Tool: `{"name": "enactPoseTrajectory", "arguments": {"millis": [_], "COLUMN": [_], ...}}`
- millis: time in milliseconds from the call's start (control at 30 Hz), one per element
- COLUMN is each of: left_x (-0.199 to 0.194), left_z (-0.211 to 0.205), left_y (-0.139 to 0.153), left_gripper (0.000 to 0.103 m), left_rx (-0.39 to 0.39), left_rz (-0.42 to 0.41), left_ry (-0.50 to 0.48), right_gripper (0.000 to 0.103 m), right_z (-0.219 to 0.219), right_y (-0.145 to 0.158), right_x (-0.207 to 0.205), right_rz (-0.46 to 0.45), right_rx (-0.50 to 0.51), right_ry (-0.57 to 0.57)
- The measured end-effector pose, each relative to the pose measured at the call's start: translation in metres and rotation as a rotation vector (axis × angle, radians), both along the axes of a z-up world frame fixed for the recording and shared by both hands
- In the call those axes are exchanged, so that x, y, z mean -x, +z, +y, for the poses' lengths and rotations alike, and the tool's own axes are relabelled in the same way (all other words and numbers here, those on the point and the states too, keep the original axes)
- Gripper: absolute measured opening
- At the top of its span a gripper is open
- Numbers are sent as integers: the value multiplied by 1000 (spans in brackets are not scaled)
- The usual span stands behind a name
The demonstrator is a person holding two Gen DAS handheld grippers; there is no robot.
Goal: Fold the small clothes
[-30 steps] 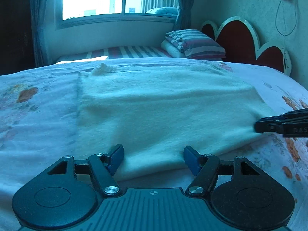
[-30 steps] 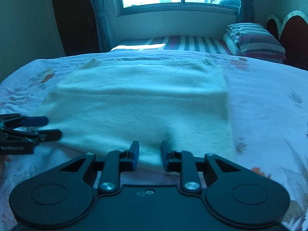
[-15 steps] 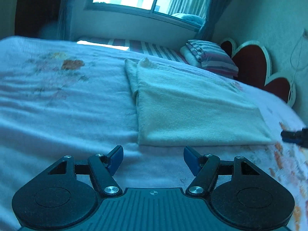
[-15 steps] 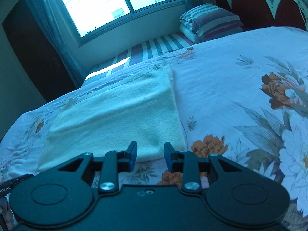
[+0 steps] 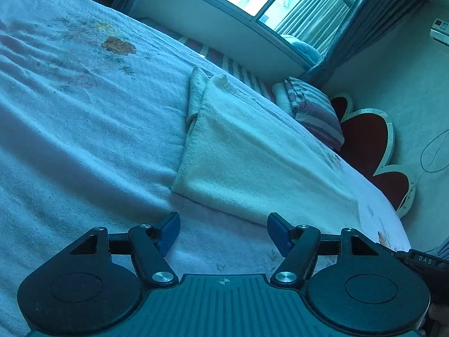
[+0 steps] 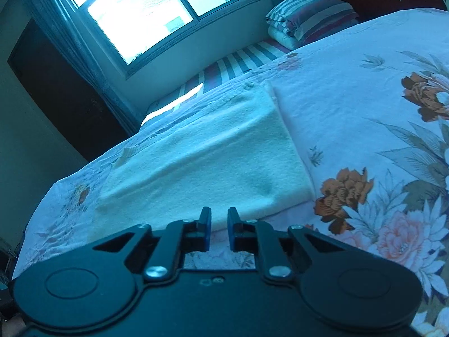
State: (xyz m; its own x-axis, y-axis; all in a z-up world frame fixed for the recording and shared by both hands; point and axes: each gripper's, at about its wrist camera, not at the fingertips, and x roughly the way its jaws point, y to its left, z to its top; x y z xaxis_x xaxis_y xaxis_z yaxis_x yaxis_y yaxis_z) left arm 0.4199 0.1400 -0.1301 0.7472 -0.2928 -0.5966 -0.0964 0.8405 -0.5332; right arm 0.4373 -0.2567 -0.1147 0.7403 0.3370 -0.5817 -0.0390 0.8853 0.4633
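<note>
A cream cloth [image 5: 252, 154], folded into a flat rectangle, lies on the floral bed cover [image 5: 84, 112]. My left gripper [image 5: 223, 229] hovers just before the cloth's near left corner, open wide with nothing between its blue pads. In the right wrist view the cloth [image 6: 202, 163] stretches away to the left. My right gripper [image 6: 219, 227] sits at its near edge close to the right corner, its jaws closing to a narrow gap with nothing between them. A tip of the right gripper [image 5: 421, 258] shows at the left wrist view's right edge.
Striped pillows [image 5: 311, 109] are stacked at the head of a second bed under the window [image 6: 134, 14]. A red scalloped headboard [image 5: 367, 140] stands against the wall. The flowered bed cover [image 6: 364, 84] spreads to the right of the cloth.
Both views have rolled. The left gripper slid left off the cloth's near edge to its left corner. The right gripper shifted toward the right corner and its jaws have narrowed.
</note>
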Motion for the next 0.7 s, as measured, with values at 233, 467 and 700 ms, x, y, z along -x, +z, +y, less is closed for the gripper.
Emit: {"name": "enactPoseTrajectory", "arguments": {"millis": [233, 467, 700], "left_x": [-7, -18, -40], "left_z": [-7, -11, -6], "left_y": [0, -11, -38], "left_gripper": [68, 68, 42], "left_rx": [-8, 98, 383], "left_rz": [5, 2, 19], "left_ry": [33, 73, 196], "right_gripper": [9, 9, 9], "right_z": [20, 25, 41], "right_y": [8, 6, 1], "right_x": [-27, -47, -87], "right_rz": [-24, -31, -41], "right_rx": [32, 21, -14], "right_ry": [94, 117, 155]}}
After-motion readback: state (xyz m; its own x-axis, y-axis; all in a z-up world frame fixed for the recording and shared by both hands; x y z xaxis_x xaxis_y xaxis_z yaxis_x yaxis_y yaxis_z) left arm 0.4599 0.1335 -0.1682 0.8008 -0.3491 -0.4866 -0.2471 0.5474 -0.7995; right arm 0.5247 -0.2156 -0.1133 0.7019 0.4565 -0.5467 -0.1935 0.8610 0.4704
